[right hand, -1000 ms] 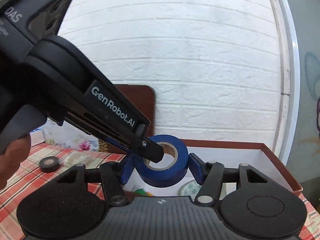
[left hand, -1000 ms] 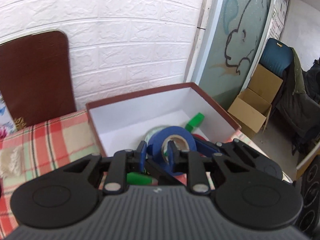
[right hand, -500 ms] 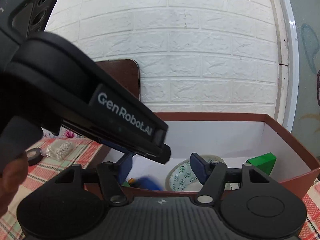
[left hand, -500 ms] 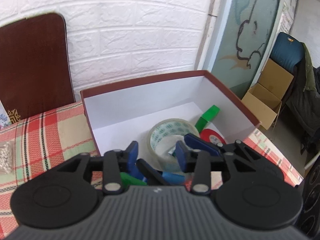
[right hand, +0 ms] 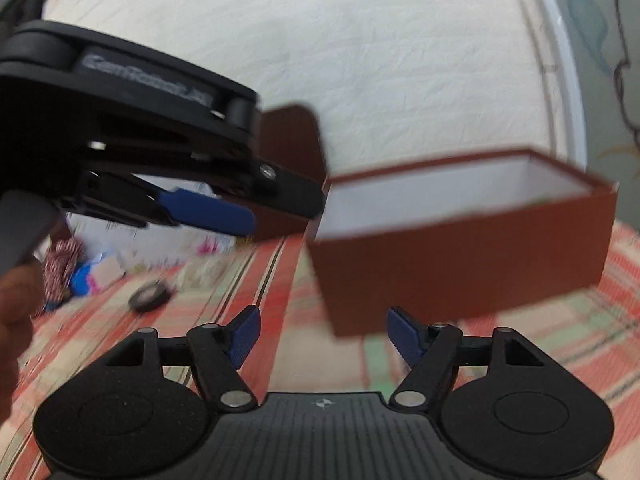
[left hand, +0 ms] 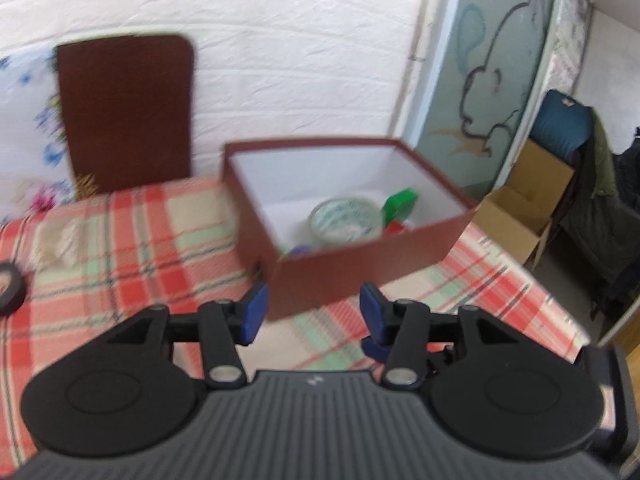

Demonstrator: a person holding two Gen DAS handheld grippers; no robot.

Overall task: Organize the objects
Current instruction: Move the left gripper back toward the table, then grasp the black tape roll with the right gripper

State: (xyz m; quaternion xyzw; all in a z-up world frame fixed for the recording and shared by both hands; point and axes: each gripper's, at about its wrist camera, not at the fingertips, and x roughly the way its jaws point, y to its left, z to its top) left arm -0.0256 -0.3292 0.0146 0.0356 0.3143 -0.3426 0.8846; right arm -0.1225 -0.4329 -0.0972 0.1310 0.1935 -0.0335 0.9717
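A brown box with a white inside stands on the plaid tablecloth. In it lie a clear patterned tape roll, a green piece, a red roll and a bit of blue behind the front wall. My left gripper hovers before the box's near corner, its jaws opening with nothing between them. My right gripper stands open and empty, short of the box. In the right wrist view the left gripper crosses the upper left. A black tape roll lies on the cloth to the left.
A dark brown board leans on the white brick wall behind the table. A small clear bag and the black tape roll lie at the left. A cardboard box and a chair stand on the floor to the right. A hand shows at left.
The blue tape roll held between both grippers over the box dropped into it. Both grippers opened and pulled back from the box, lower over the cloth.
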